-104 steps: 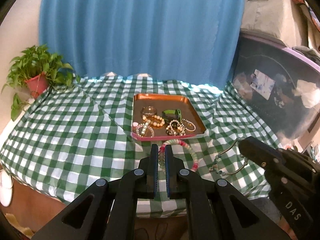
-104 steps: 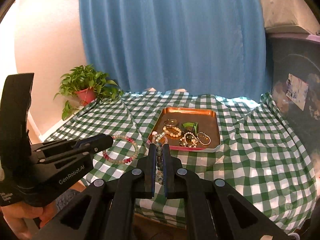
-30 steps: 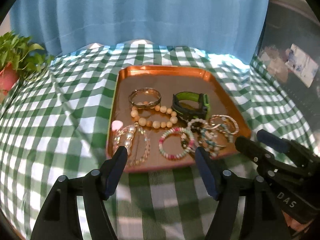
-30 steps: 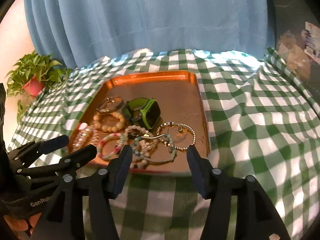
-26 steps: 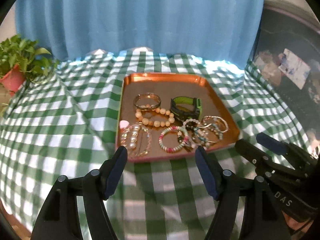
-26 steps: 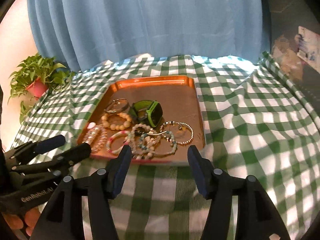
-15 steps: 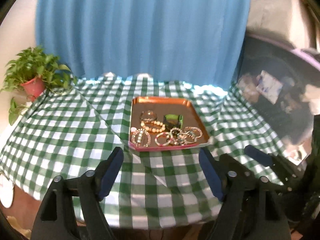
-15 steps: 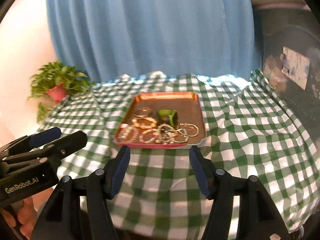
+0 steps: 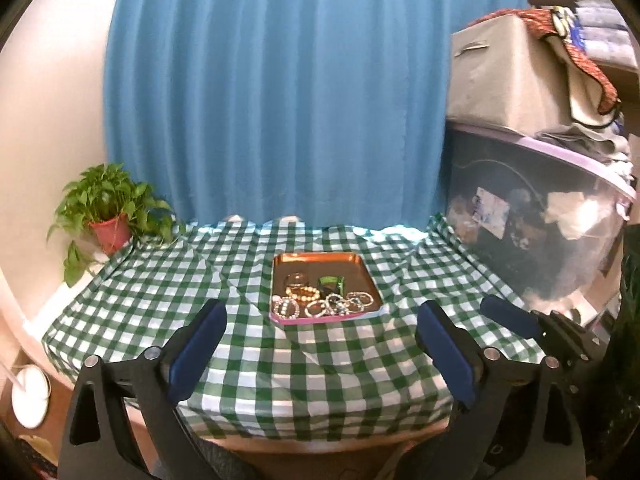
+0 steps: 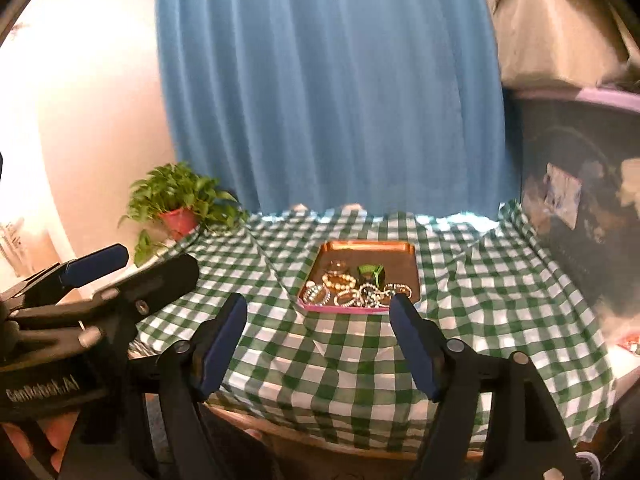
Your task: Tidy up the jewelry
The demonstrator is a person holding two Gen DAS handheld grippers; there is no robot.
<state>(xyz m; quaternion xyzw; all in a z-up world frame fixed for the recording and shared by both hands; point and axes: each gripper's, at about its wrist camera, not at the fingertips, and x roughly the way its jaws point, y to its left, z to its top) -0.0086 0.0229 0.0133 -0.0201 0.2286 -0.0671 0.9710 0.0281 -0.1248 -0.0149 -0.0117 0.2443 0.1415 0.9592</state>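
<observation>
Nearest the cameras, the left claw (image 9: pixel 320 354) and the right claw (image 10: pixel 318 344) both gape wide and hold nothing, above the near edge of the checkered surface (image 9: pixel 168 292). Farther back, mid-surface, the bracelets (image 9: pixel 320 306) and green watch (image 9: pixel 331 281) lie together inside the copper tray (image 9: pixel 316 258). A potted plant (image 9: pixel 108 216) stands at the far left corner before the blue curtain (image 9: pixel 280 100).

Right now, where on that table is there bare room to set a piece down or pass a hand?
Bare checked cloth lies between the potted plant and the copper tray, also right of the tray toward the dark bin, and along the near edge. The tray's near half is crowded with bracelets; its far strip is bare.
</observation>
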